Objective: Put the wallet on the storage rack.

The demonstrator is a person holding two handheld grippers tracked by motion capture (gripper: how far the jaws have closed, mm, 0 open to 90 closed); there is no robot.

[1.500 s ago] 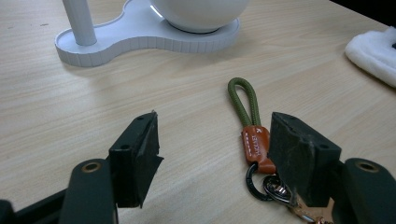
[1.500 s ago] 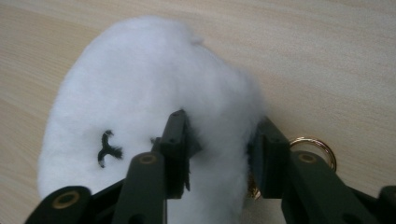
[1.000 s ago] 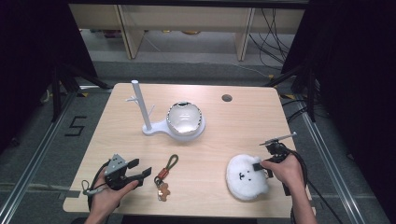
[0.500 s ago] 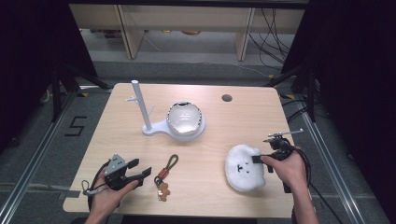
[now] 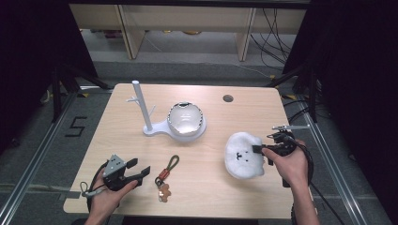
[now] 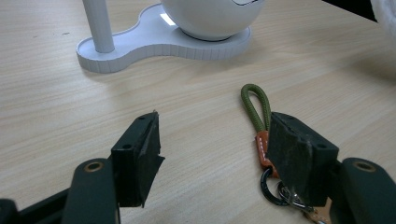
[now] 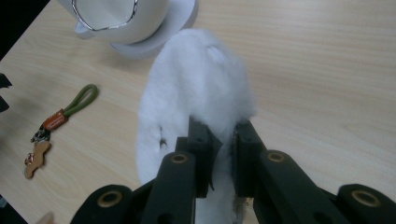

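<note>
Right gripper [image 5: 261, 149] has its jaws pinched on the edge of the white plush toy [image 5: 243, 155], which sits at about 4 o'clock on the table [image 5: 211, 197], well apart from the white stand [image 5: 162, 123] near the centre. In the right gripper view the jaws [image 7: 219, 154] bite into a fold of fur, which squashes between them.

The toy is judged soft, light and compressible; it will sag when lifted, so a deep bite on a thick fold at its rim should hold better than a shallow pinch of fur. It is roundish, with no clear long axis; its small printed face looks up, crown toward 12 o'clock.

Left gripper [image 5: 141, 172], at 7 o'clock, rests with its jaws parted and holding nothing. The keyring [image 5: 167, 174] lies just beside it; its green loop [image 6: 256, 105] points to 1 o'clock and its long axis runs from 1 to 7 o'clock.
</note>
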